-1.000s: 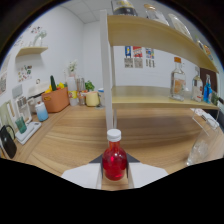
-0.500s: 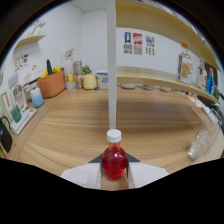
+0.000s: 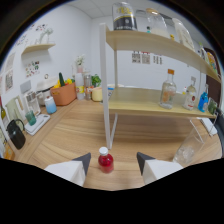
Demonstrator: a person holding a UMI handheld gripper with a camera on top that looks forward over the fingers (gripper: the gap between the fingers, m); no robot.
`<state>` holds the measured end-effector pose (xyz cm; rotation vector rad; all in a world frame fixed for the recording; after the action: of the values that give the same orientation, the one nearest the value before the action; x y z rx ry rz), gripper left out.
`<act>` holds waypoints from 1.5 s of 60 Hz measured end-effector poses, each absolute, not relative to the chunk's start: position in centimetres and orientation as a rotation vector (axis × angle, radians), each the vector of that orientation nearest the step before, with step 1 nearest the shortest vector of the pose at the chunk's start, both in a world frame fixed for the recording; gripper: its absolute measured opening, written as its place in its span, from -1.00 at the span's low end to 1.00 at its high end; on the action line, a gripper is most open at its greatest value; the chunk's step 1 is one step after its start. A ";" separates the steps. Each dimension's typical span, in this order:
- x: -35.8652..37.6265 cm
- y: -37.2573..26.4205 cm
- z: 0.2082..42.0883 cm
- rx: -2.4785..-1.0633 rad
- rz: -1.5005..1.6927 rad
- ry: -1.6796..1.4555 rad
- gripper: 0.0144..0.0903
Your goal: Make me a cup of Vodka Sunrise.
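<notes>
A wooden tabletop (image 3: 75, 135) is observed beneath a two-tier shelf (image 3: 150, 102). At left, an orange basket (image 3: 64, 93) is noted; at centre, the small red bottle (image 3: 105, 160) stands upright on the tabletop between the fingers (image 3: 82, 161), which are spread wide and hold nothing. Clear bottles (image 3: 168, 90) are seen on the shelf, a glass (image 3: 186, 149) at right. A careless sideways sweep could topple the bottle.

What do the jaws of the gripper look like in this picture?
The gripper has two jaws with pale, whitish bodies and dark grey, wedge-shaped tips that point inward. No cables, markings, hand or sleeve show in this view.
</notes>
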<state>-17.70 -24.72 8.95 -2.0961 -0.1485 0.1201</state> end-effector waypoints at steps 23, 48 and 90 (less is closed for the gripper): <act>-3.9 -30.4 17.8 -1.969 0.119 -0.058 0.87; 10.1 -29.9 24.2 -1.952 0.063 0.073 0.87; 20.7 -10.7 38.6 -1.748 0.060 -0.035 0.17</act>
<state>20.66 -10.74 38.65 -1.7482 -0.0345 0.0604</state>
